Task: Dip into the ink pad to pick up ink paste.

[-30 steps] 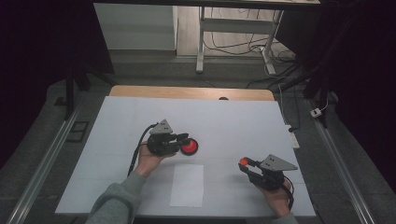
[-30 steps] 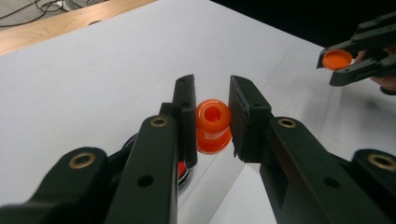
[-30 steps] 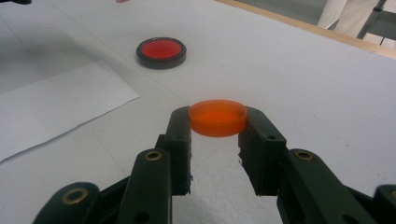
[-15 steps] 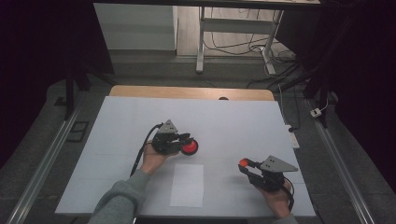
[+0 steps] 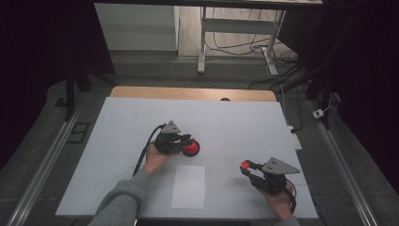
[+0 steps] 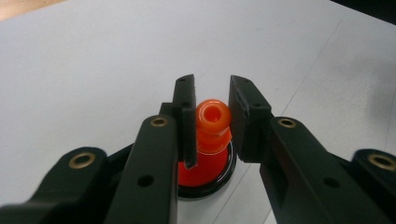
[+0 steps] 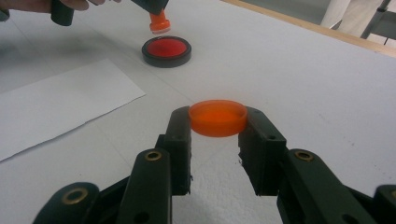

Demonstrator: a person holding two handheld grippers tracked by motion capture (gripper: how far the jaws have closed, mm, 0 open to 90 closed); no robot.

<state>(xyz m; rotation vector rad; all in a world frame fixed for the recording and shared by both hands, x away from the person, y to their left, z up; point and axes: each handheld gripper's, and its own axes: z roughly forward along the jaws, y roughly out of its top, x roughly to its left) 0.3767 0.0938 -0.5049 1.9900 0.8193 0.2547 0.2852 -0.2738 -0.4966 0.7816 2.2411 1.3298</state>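
Note:
My left gripper (image 6: 213, 91) is shut on the knob of an orange stamp (image 6: 212, 122). It holds the stamp upright just over a round black ink pad (image 6: 204, 173) with a red face. In the high view the left gripper (image 5: 189, 140) sits over the ink pad (image 5: 192, 149) at mid-table. My right gripper (image 7: 217, 122) is shut on a shallow orange lid (image 7: 217, 116), held level a little above the table. In the high view the right gripper (image 5: 248, 166) is at the front right, with the lid (image 5: 244, 164) at its tip. From the right gripper view, the stamp (image 7: 159, 23) hangs above the ink pad (image 7: 166, 49).
A white sheet of paper (image 5: 189, 186) lies flat near the front edge, between the two hands. The white tabletop (image 5: 235, 122) ends in a wooden strip at the back. A cable and power strip run beside its right edge.
My left gripper has shifted slightly right and lower with the stamp, closer over the ink pad. The right gripper and lid have stayed in place.

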